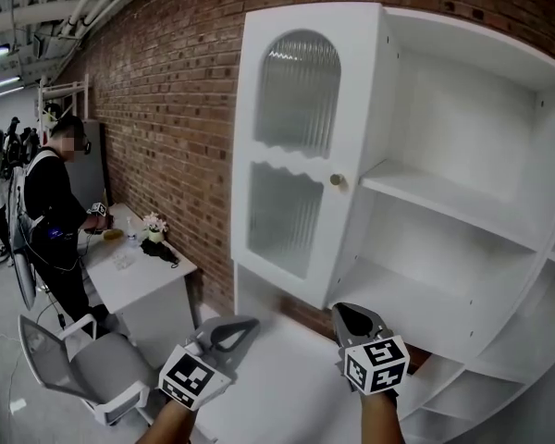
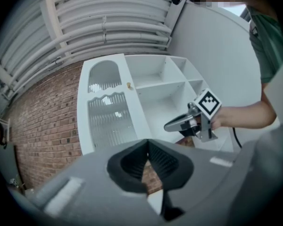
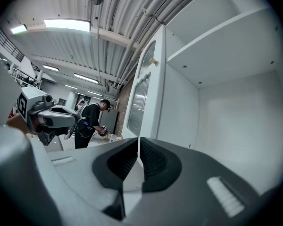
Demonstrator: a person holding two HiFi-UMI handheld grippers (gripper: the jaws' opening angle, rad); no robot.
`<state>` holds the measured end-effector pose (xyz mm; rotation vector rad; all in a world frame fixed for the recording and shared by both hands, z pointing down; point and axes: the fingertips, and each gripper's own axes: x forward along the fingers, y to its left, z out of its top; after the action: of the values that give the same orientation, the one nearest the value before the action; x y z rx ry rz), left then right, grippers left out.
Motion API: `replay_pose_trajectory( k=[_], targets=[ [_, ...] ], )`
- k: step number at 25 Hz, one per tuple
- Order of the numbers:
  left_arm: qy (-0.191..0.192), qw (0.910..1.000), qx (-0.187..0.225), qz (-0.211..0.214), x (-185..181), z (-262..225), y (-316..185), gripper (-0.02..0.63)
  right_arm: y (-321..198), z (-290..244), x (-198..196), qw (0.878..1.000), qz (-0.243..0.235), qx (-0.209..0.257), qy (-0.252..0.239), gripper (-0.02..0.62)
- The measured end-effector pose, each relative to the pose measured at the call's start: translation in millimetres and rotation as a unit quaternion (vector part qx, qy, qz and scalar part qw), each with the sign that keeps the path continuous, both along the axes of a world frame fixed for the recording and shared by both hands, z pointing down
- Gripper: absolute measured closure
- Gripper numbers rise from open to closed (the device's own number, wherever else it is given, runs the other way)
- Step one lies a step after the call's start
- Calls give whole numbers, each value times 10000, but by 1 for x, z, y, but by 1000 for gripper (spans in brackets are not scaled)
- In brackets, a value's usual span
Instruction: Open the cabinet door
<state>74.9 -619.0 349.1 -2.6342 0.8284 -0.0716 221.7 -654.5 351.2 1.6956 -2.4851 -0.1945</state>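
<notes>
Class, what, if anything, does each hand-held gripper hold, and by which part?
Nothing is held. The left hand-held gripper and the right hand-held gripper both have their jaws together on nothing, clear of the open cabinet door and its knob.

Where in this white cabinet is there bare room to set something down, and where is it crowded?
The upper shelf and the lower shelf, both right of the open door, lie wholly bare. Crowded is the small table at the brick wall, with flowers and other small things on it and a person standing beside.
</notes>
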Motion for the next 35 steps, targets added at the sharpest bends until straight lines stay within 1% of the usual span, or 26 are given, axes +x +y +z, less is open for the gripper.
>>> replay_pose_trajectory(
  k=[1,4,8,10,16,20,22,25,29,32,35],
  targets=[
    [-1,10000,-11,-33,-1,1,-2,604,-7,1,0,10000,-16,-22,1,571],
    [2,9999,-44,-129,-2,4,-8,604,-26,4,5,9999,-44,-96,-25,565],
    [-18,9997,-87,-241,-5,6,-13,604,-47,9,10,9995,-95,-252,-176,528],
    [-32,9995,-109,-284,-7,7,-15,604,-55,10,11,9991,-133,-316,-253,522],
    [-26,9993,-126,-356,-10,11,-15,604,-71,18,1,9981,-290,-454,-296,456],
    [-24,9992,-89,-388,-15,8,-12,604,-67,18,-4,9985,-315,-418,-164,478],
    [-17,9991,-81,-405,-17,7,-9,604,-56,18,-11,9979,-493,-408,-30,521],
    [-21,9991,-75,-410,-16,6,-5,604,-35,18,-34,9949,-921,-383,121,526],
    [-32,9992,-56,-401,-22,5,4,604,-4,18,-85,9873,-1494,-302,457,525],
    [-5,9989,-26,-476,-39,2,13,604,15,18,-128,9800,-1842,-237,710,523],
    [43,9982,-11,-596,-64,0,24,604,28,18,-168,9751,-2080,-175,751,525]
  ],
)
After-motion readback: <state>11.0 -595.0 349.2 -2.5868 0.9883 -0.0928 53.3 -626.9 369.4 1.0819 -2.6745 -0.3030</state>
